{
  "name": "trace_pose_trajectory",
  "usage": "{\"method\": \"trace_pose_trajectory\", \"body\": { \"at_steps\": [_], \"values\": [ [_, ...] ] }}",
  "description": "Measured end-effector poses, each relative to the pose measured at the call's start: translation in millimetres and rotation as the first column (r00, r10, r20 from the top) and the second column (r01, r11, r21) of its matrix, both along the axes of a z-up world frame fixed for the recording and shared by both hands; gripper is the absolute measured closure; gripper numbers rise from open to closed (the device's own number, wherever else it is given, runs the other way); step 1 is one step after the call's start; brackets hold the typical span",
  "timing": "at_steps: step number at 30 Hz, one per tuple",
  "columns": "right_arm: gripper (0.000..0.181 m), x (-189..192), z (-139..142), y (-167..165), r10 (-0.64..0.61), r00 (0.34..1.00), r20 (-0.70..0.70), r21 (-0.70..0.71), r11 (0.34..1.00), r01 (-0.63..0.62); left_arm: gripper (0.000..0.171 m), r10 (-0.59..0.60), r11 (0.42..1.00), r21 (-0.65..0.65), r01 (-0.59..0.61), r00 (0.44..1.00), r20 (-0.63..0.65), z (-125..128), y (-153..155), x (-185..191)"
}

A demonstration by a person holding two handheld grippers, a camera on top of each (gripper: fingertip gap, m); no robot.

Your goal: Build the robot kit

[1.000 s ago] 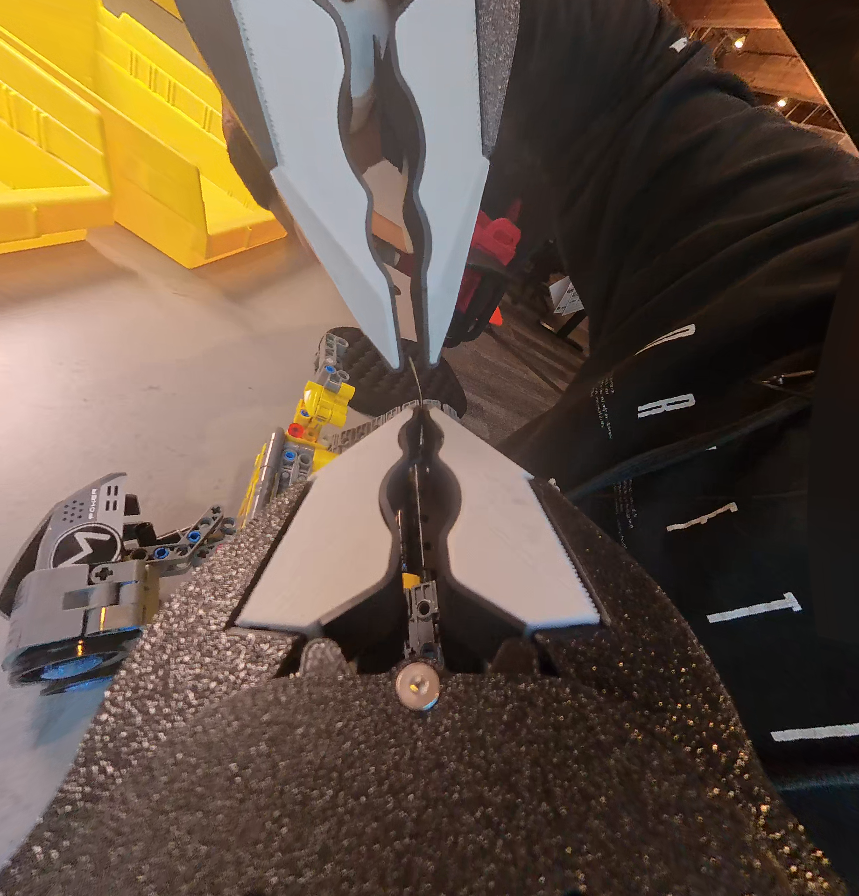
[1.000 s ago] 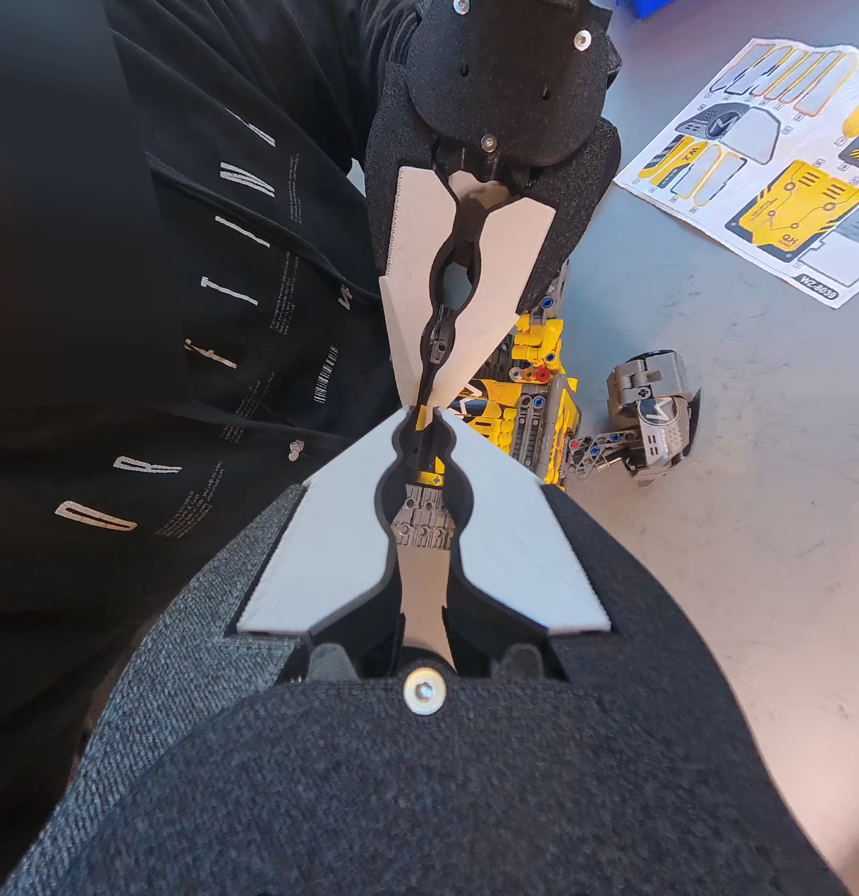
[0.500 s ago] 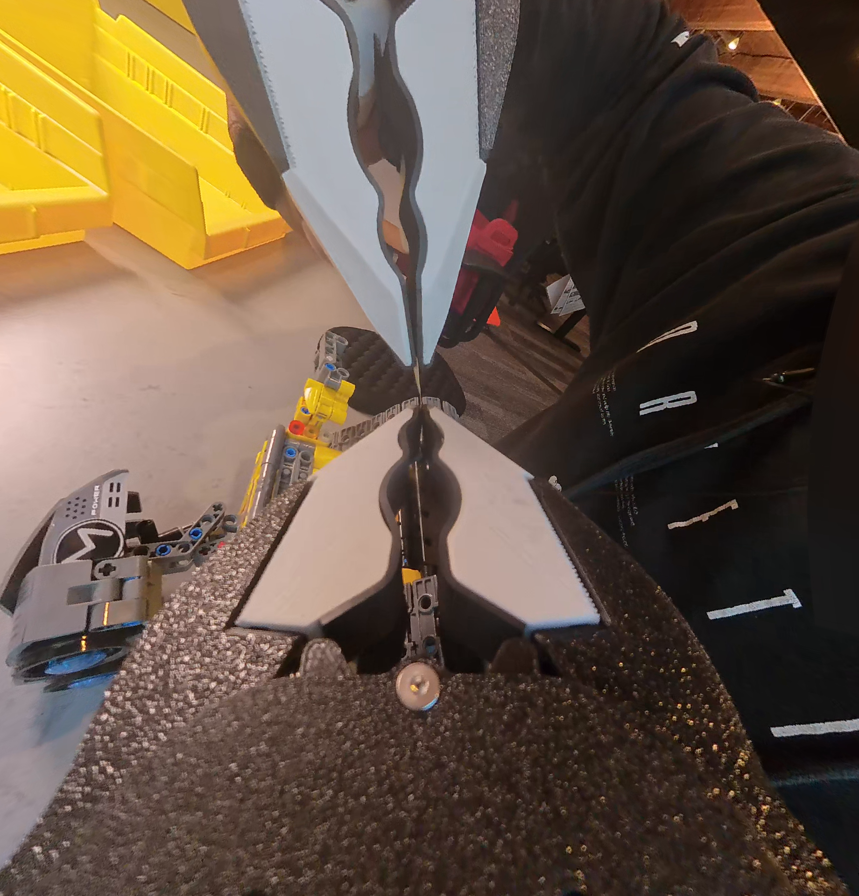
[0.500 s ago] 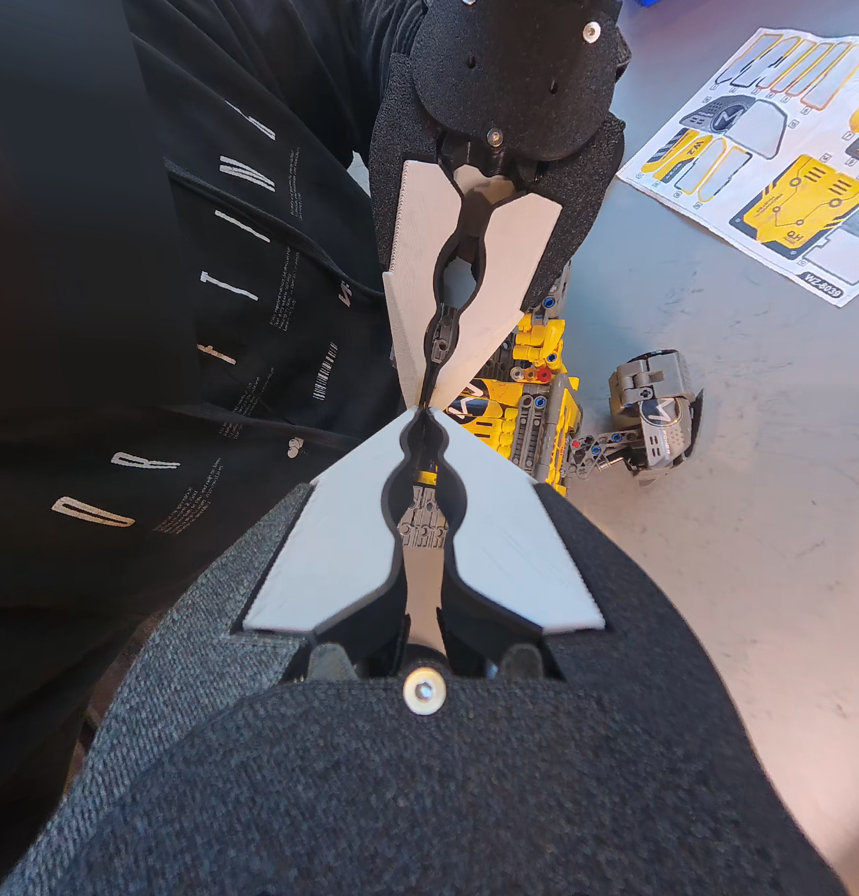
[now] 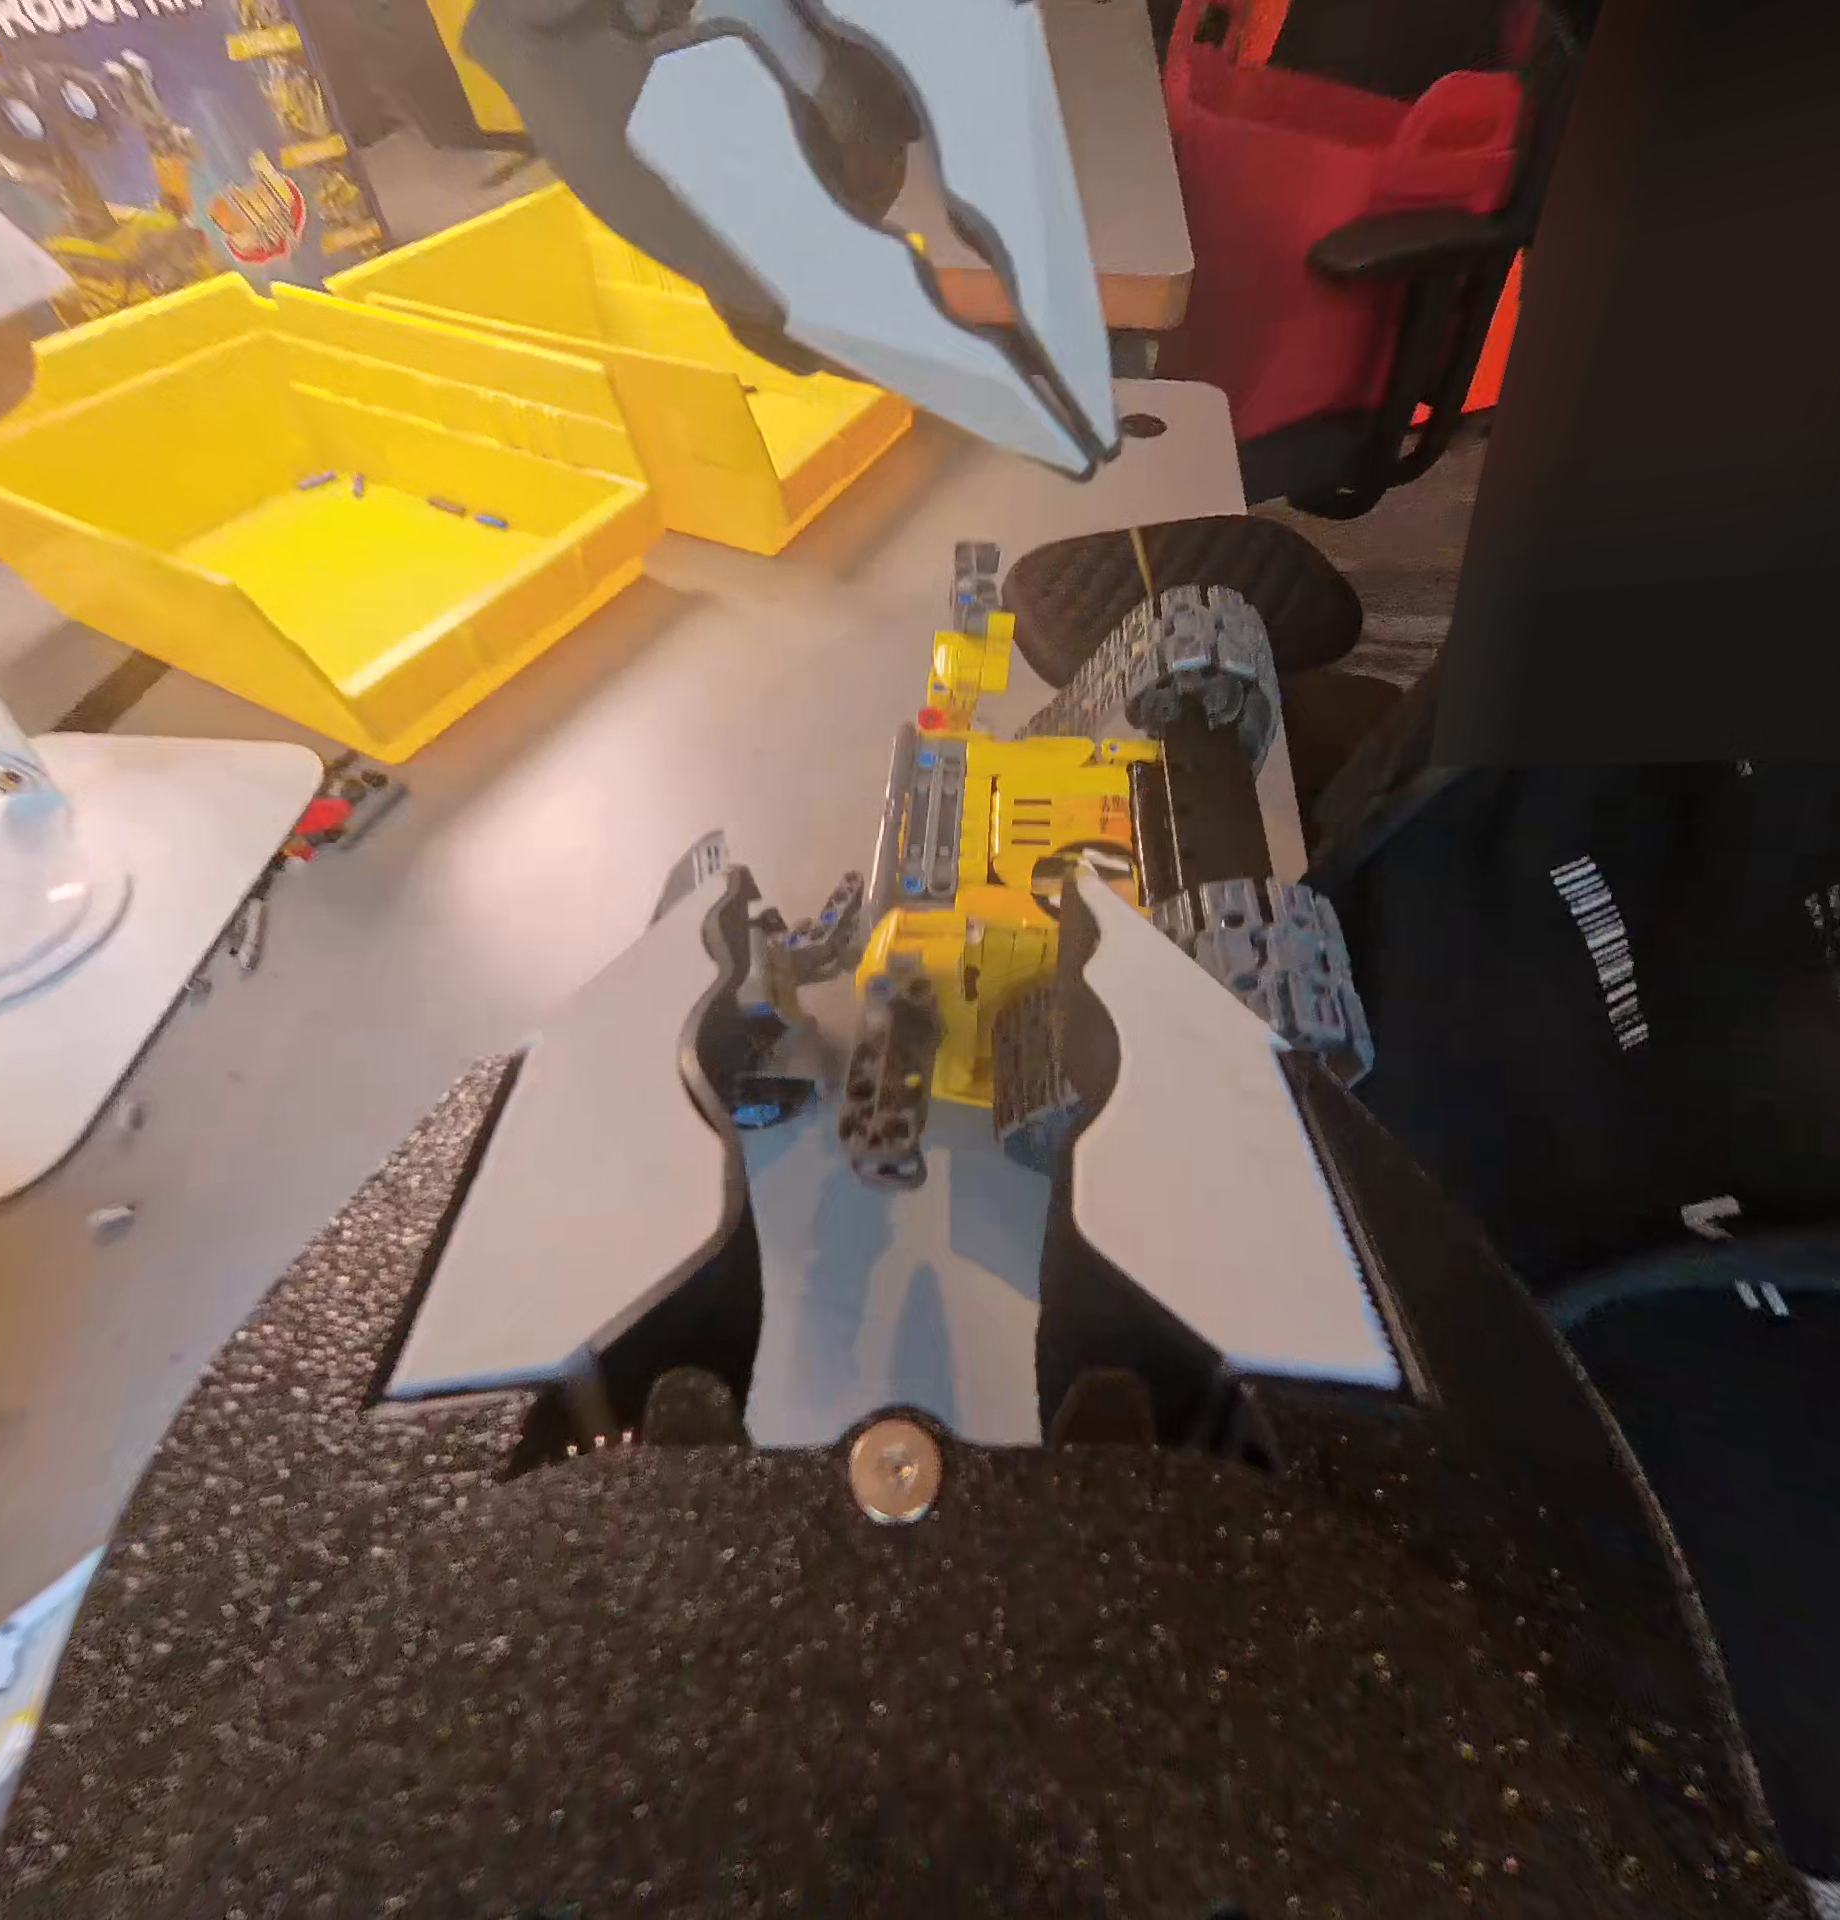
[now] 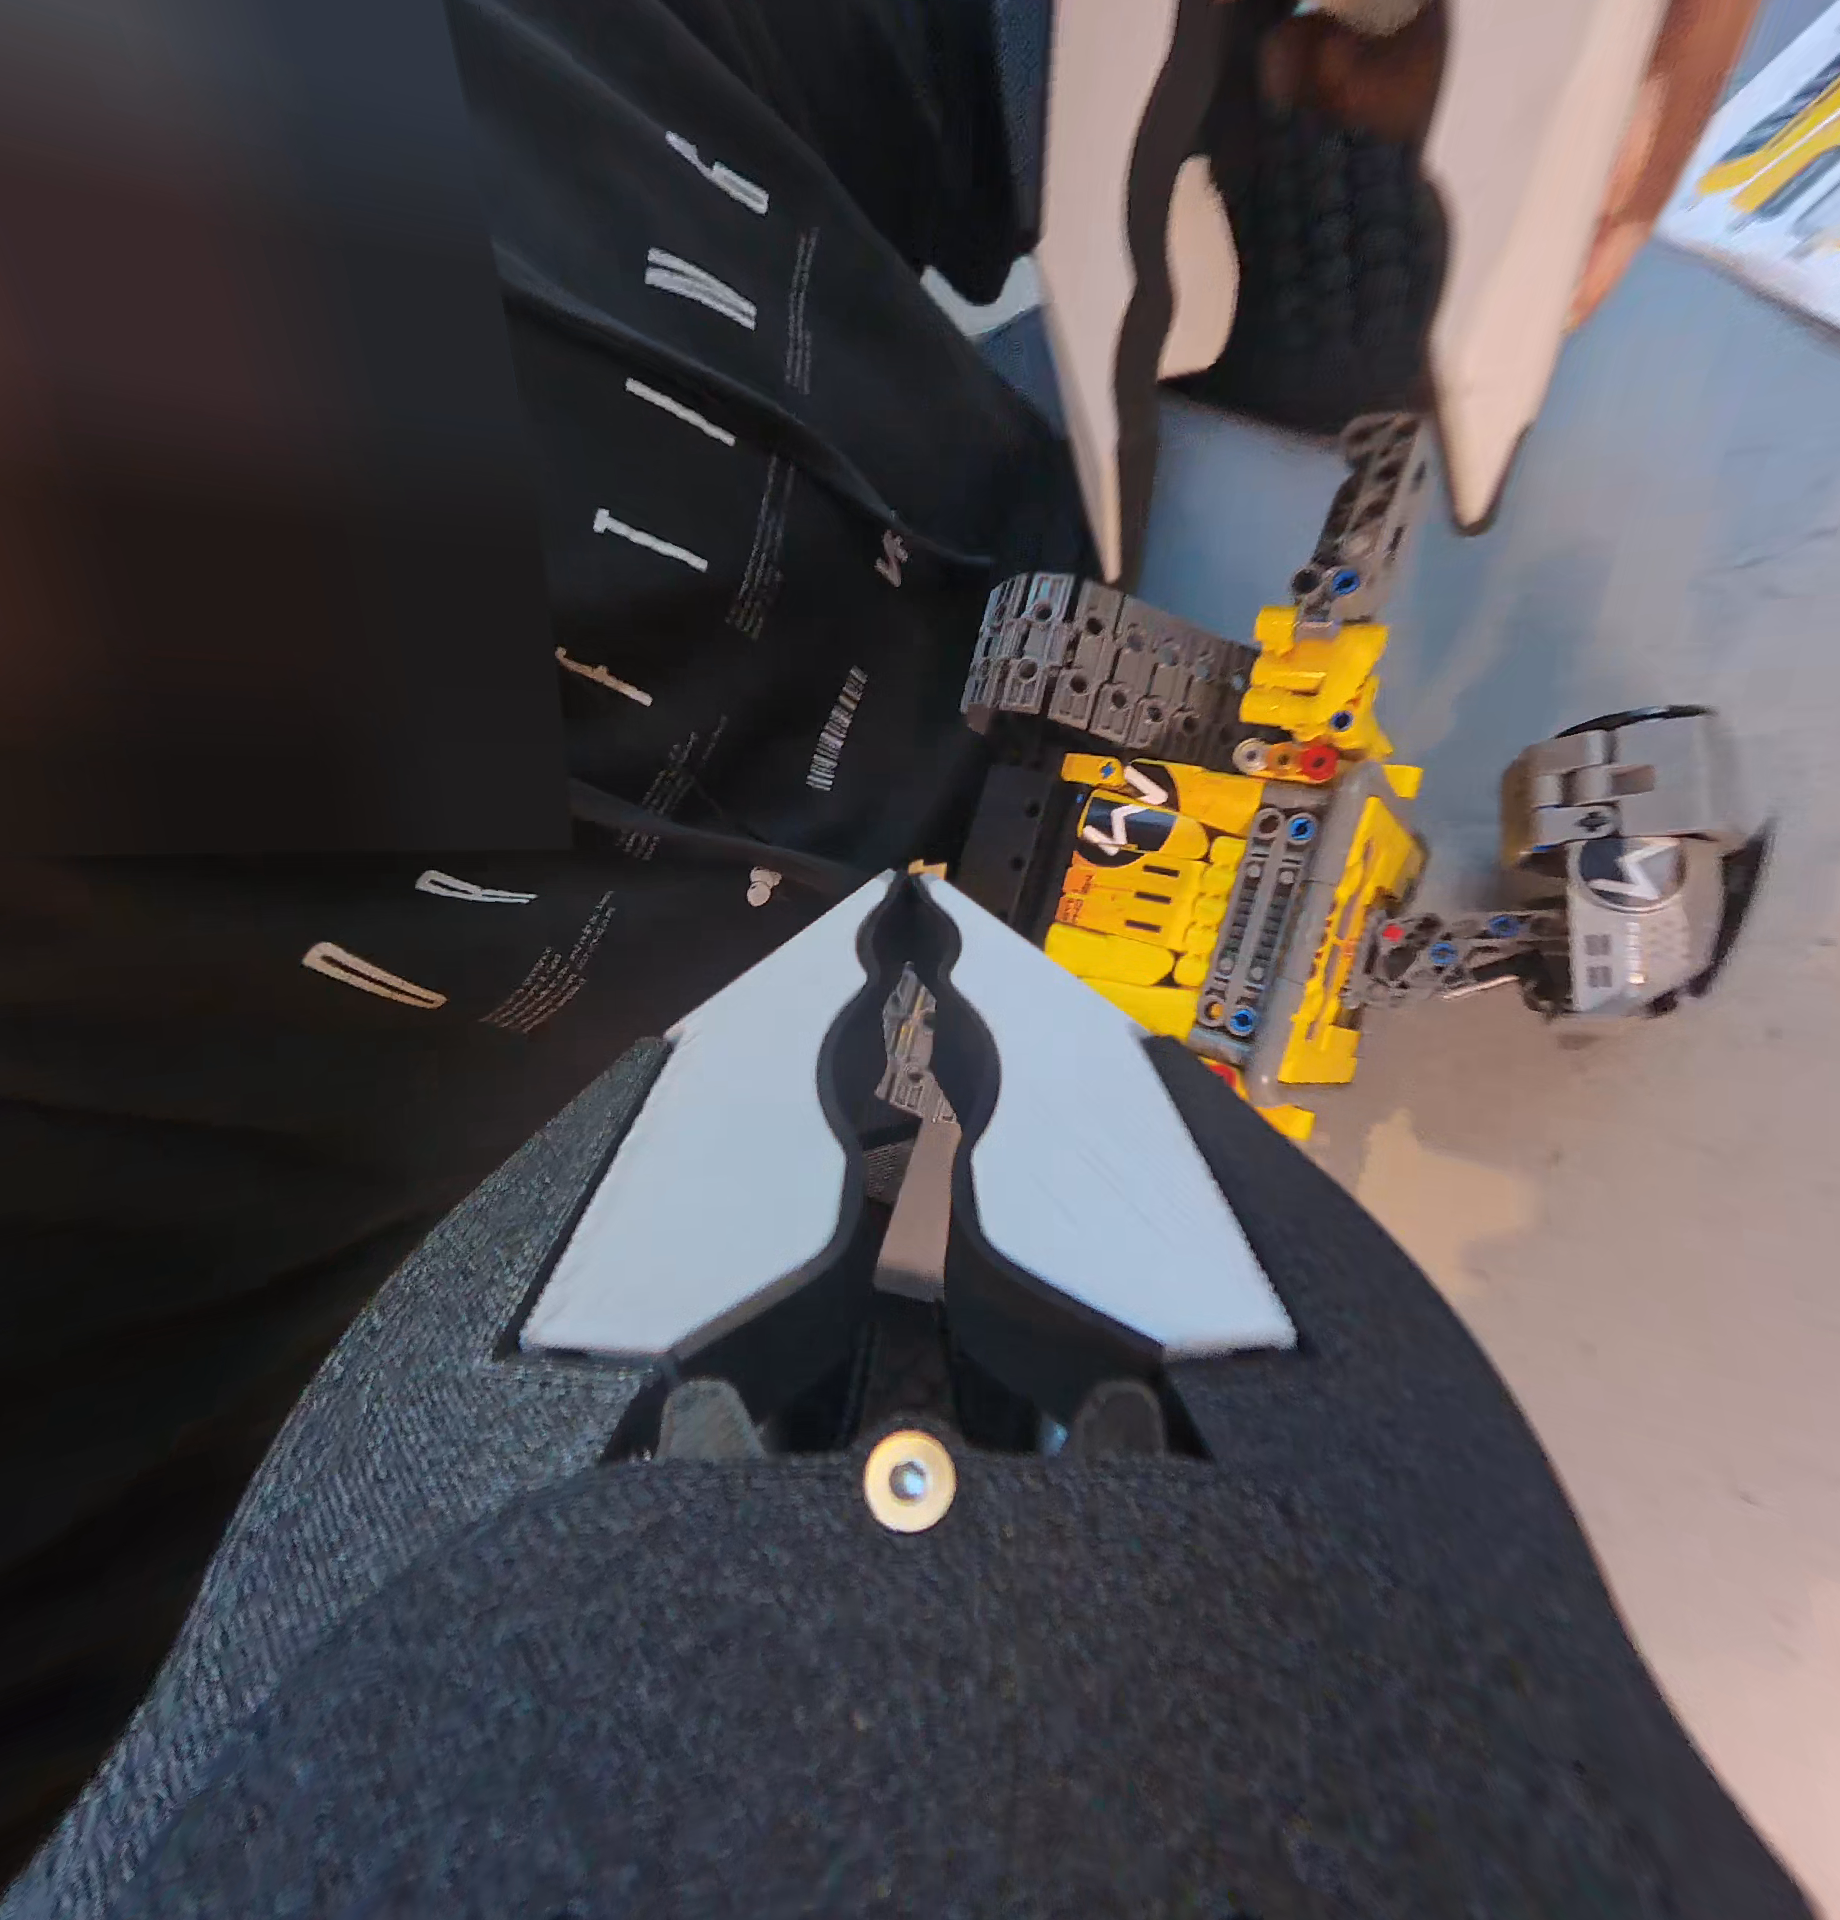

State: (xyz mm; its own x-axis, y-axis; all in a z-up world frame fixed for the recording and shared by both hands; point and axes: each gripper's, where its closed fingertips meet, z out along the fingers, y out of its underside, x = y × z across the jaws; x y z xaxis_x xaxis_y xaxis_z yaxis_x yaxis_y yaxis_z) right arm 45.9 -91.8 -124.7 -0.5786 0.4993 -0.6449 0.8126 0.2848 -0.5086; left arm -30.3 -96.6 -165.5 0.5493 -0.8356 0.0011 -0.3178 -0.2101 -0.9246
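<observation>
White lettering and a barcode on black garment; printed title on dark-blue cardboard box. Zigzag emblem on yellow brick robot model; printed sheet unreadable.

Two yellow bins, one toy robot.

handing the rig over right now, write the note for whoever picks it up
Left gripper: open, holding nothing, jaws apart on either side of the yellow tracked brick robot. A dark grey beam lies between them.
Right gripper: shut, just off the robot's tracked end. Whether anything thin is pinched cannot be told.
The robot lies flat on the grey table near the person's edge, with its grey head attached.
Yellow bins stand beyond it, and a printed sheet lies off to the side.
</observation>
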Motion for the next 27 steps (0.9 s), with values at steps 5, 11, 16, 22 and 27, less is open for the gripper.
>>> {"method": "trace_pose_trajectory", "body": {
  "at_steps": [5,11,16,22,27],
  "values": [
    [0.181,6,-32,-6,0.007,0.995,0.102,-0.041,0.999,-0.003,0.118,-0.043,0.999,-0.009,0.043,0.998,-0.04,-41,-7,-9],
    [0.181,5,-51,-8,0.009,0.987,0.163,-0.05,0.999,-0.001,0.151,-0.045,0.998,0.033,0.047,0.997,-0.07,-54,-2,-3],
    [0.181,3,-57,-7,0.013,0.982,0.186,-0.052,0.999,-0.003,0.156,-0.047,0.998,0.031,0.049,0.998,-0.047,-54,-3,-3],
    [0.181,2,-60,-4,0.019,0.981,0.194,-0.028,1.0,-0.014,0.157,-0.052,0.998,0.029,0.053,0.998,-0.036,-54,-3,-2],
    [0.181,3,-62,-3,0.023,0.979,0.202,-0.003,1.0,-0.022,0.157,-0.053,0.998,0.03,0.054,0.998,-0.032,-54,-4,-2]
  ]
}}
